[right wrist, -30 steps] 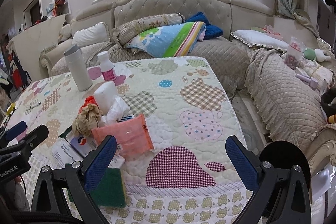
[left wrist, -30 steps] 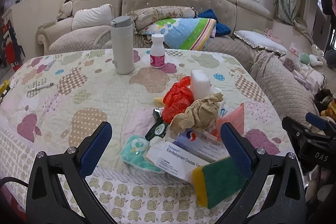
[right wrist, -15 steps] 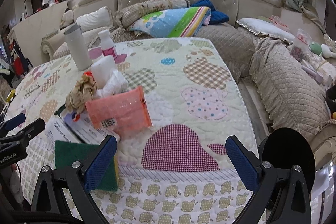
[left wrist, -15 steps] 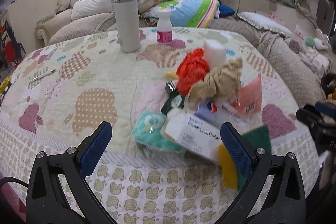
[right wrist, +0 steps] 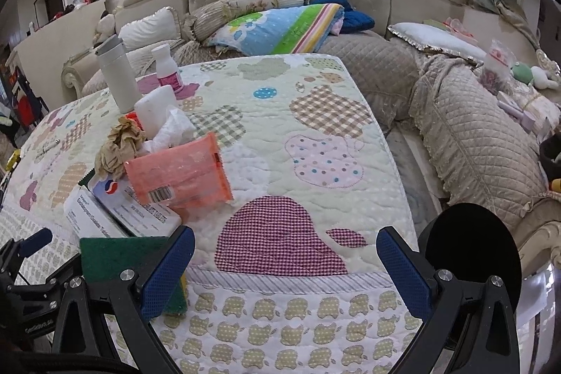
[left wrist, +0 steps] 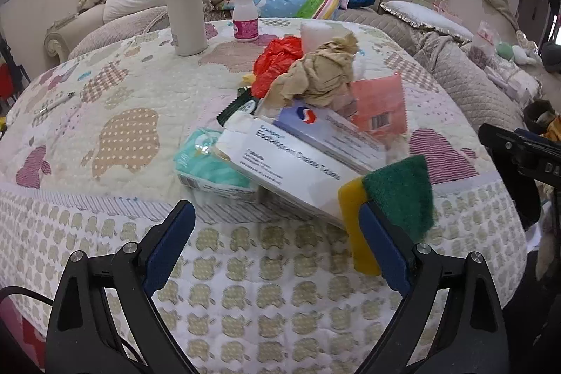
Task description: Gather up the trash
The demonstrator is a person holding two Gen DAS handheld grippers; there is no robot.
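Trash pile (left wrist: pixel 308 114) heaped on the quilted desk (left wrist: pixel 115 135) near its front edge, left gripper (left wrist: pixel 273 230) jaws spread wide — just been closing slightly, nothing clasped, right gripper (right wrist: pixel 284 255) held wide over bare quilt — beside the green sponge (right wrist: pixel 122 258)

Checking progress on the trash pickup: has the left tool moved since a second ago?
Yes. The left tool has come down and closer to the trash pile, while the thermos stands where it did. Its jaws have just been closing slightly, with nothing between them.

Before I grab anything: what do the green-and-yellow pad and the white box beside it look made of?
Pad: looks like yellow foam sponge with a rough, fibrous green scouring layer, matte. White box: likely thin printed cardboard, smooth, slightly glossy, with creased edges and an open flap.
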